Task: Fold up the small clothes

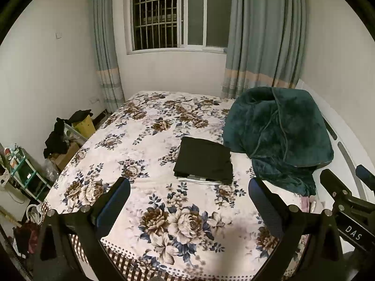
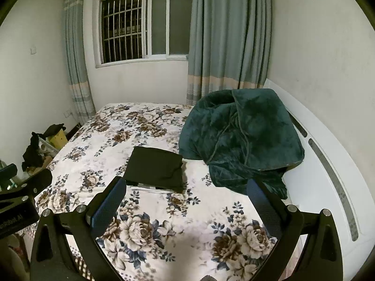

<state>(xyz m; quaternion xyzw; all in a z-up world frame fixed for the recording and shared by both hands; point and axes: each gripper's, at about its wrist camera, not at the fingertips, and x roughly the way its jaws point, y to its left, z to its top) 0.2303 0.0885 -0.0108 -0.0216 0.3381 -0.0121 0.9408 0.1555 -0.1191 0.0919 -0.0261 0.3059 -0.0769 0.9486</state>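
1. Left gripper (image 1: pixel 189 187): nearest the lens in the left wrist view, jaws spread wide, nothing between them. It hangs over the near part of the bed (image 1: pixel 145 187), not touching it. Blue pads (image 1: pixel 110 213) line the inner faces of the fingers.
2. Right gripper (image 2: pixel 186 188): jaws likewise spread wide and empty, held above the near end of the bed. Its black body shows at the right edge of the left wrist view; the left unit shows at the left edge of the right wrist view.
3. Floor clutter (image 1: pixel 63 140): left of the bed, dark cloth draped over boxes and a yellow container. Contents cannot be made out.
4. Bed: floral sheet, white ground with brown and blue flowers, checked border at the near edge.
5. Black garment (image 1: pixel 204 161): folded into a neat rectangle, lying flat on the sheet at mid-bed, beyond both grippers. It sits on top of a lighter folded item (image 1: pixel 199 179), of which only a strip along the near edge shows.
6. Green blanket (image 1: pixel 279 135): bunched in a heap just right of the black garment, against the white headboard (image 2: pixel 328 164).
7. Window (image 1: pixel 180 14): barred, in the far wall, with grey-blue curtains (image 1: pixel 264 35) on both sides.
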